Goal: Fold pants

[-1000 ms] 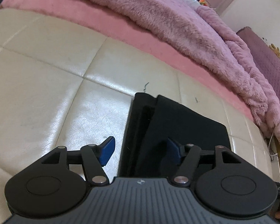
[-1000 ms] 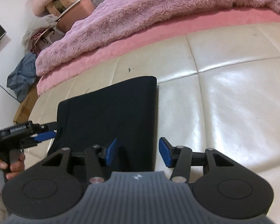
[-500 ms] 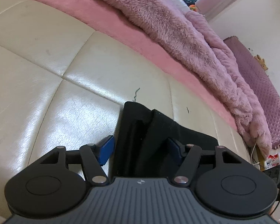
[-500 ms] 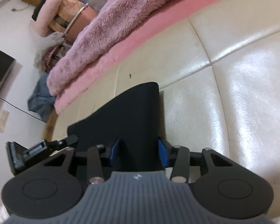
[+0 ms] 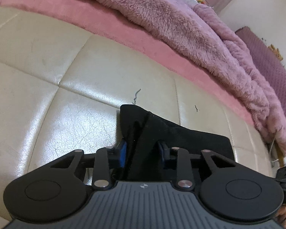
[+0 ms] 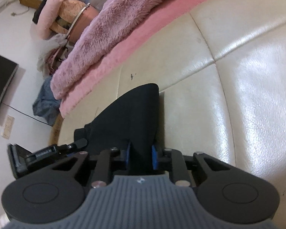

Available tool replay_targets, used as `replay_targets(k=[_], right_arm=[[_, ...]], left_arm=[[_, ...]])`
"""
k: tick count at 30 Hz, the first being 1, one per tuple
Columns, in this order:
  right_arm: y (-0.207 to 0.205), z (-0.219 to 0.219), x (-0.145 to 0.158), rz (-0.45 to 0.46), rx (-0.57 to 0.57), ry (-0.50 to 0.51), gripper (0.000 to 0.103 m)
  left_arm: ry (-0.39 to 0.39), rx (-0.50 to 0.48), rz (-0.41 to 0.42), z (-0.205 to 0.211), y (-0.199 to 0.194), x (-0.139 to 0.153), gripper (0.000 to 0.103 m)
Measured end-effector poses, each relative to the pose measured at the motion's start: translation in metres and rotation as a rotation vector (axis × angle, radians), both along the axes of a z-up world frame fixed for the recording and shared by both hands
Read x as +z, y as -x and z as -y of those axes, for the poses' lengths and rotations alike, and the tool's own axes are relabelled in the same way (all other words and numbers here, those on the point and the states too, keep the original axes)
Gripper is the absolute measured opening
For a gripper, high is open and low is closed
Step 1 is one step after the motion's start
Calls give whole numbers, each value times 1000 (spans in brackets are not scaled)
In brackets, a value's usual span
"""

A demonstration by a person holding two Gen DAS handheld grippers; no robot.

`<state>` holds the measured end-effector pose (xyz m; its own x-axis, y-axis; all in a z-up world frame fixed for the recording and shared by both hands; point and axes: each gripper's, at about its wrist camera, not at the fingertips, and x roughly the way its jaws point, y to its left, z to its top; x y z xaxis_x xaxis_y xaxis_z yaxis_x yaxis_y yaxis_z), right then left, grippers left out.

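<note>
The folded black pants (image 5: pixel 190 141) lie on a cream leather surface (image 5: pixel 70 126). My left gripper (image 5: pixel 143 152) is at their near left corner. Its jaws are closing, and the blue pads (image 5: pixel 123 153) press a raised ridge of the layered cloth between them. In the right wrist view the pants (image 6: pixel 131 114) rise to a peak in front of my right gripper (image 6: pixel 141 154). Its jaws are closing too, and a fold of the cloth is pinched between its blue pads (image 6: pixel 154 156). The left gripper (image 6: pixel 47 150) also shows there, at the pants' other corner.
A fluffy mauve blanket (image 5: pixel 171 24) on a pink sheet (image 5: pixel 108 24) borders the far side of the leather surface. In the right wrist view, bags and clothes (image 6: pixel 66 24) are piled by the wall, and a dark screen (image 6: pixel 2 84) hangs at the left.
Both grippers' jaws came together on the pants' near edge, and the cloth now stands bunched between the pads. The right gripper sank and tilted; the left moved slightly forward.
</note>
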<state>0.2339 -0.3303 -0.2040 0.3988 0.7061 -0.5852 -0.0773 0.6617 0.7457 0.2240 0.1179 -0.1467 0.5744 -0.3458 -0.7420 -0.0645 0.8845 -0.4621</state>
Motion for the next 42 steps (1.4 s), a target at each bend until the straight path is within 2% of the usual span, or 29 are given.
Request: replay_targets(k=[4,11,17,23,29,34,42], right_arm=[[0,-8,12,19,15,55,13],[0,-21,32,45,31,48,12],[-11,-63,55,91,95,16,12],[-42,-115,70,124,153,5,12],[-80,-135,70,127,150,35,12],[-106,-128,54,107,137,77,12],[-130,-124,26,75,116,115,12]], left_arm=[[-24,-1,2,2,1,7,29],[-31,16,65,-17,8,31,26],[-71,47,127,-60,7,63,26],[-123,63,141,-95,-20,77,26],[-108,38,132,-99,-60,64,25],[-87,28,123,-93,-86,41,25],[-109,23,95,-91,-108,9,28]])
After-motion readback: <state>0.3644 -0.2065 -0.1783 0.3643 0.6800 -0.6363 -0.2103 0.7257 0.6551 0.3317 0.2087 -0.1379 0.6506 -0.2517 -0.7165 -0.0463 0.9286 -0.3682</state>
